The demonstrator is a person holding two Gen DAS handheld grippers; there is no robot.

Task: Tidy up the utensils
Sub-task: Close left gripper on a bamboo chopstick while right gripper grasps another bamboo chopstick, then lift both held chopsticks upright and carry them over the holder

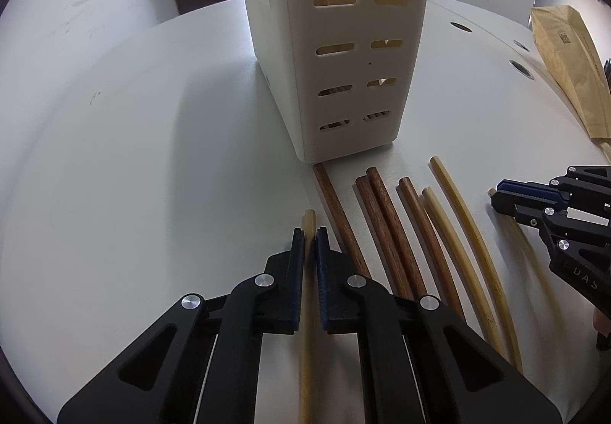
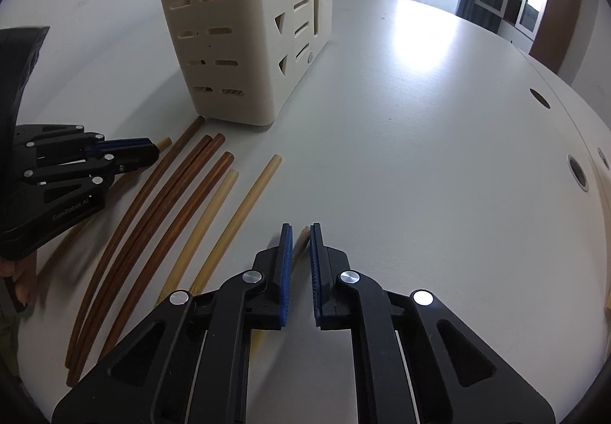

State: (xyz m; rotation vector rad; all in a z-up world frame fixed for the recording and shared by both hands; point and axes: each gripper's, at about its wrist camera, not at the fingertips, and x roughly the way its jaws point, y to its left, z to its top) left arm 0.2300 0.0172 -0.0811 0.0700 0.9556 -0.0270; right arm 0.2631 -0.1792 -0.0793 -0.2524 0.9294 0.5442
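A cream slotted utensil holder (image 1: pixel 343 61) (image 2: pixel 229 42) stands on the white table. In front of it lies a row of chopsticks: several dark brown ones (image 1: pixel 389 225) (image 2: pixel 160 214) and two pale ones (image 1: pixel 458 218) (image 2: pixel 248 202). My left gripper (image 1: pixel 310 237) (image 2: pixel 154 151) is at the row's left end, shut on a pale chopstick (image 1: pixel 307 220) that runs between its blue pads. At the row's right end my right gripper (image 2: pixel 301 233) (image 1: pixel 496 199) is shut on another pale chopstick (image 2: pixel 302 241). Both point down at the tabletop.
A brown paper bag (image 1: pixel 569 73) lies at the table's far right edge, beside round holes (image 1: pixel 521 68) (image 2: pixel 577 172) in the tabletop. A hand (image 2: pixel 19 279) holds the left gripper. The white table (image 2: pixel 420 118) stretches to the right of the holder.
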